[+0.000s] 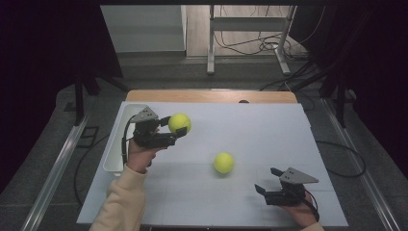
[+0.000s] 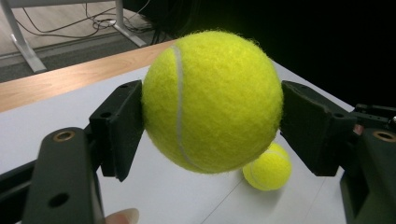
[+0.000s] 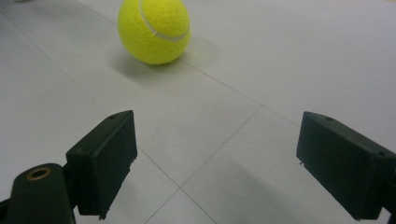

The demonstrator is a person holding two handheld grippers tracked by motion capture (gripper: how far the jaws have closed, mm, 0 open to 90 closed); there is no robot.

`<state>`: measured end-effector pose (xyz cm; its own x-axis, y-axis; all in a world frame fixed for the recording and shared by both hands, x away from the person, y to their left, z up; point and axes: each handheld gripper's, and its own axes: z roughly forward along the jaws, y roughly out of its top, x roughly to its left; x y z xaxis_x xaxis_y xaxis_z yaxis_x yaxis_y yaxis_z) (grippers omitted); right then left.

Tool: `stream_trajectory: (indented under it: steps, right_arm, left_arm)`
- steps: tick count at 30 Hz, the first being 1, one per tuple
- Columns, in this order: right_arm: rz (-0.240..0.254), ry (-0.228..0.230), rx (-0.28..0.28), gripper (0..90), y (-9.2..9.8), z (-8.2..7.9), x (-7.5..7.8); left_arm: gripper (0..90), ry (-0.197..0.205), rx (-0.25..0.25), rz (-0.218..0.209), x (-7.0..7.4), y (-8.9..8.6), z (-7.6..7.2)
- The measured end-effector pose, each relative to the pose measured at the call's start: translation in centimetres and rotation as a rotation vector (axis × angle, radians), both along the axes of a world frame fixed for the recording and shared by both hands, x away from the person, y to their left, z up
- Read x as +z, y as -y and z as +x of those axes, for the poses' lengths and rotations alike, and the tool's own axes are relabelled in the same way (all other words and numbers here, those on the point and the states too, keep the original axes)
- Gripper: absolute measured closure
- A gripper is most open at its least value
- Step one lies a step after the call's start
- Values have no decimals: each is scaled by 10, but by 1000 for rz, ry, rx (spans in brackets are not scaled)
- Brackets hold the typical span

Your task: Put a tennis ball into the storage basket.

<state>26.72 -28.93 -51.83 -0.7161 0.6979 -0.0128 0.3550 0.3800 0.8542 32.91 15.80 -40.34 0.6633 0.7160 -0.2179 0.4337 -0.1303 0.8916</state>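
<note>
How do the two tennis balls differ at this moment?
The held tennis ball is clamped between the left gripper jaws, lifted off the table; the loose tennis ball rests on the table, untouched, ahead of the open right gripper. The held one sits nearer the white bin. Both are yellow-green and look alike in size.

My left arm wears a soft cream sleeve (image 1: 118, 202). Both my black grippers with brass screws have grey three-cornered plates on top.
</note>
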Motion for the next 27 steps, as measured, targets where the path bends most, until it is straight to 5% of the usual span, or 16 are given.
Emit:
stream_trajectory:
  steps: [27]
  right_arm:
    - [-2, 0, -3, 130, 0, 0, 0]
  left_arm:
    - [260, 2, 54, -23, 7, -23, -2]
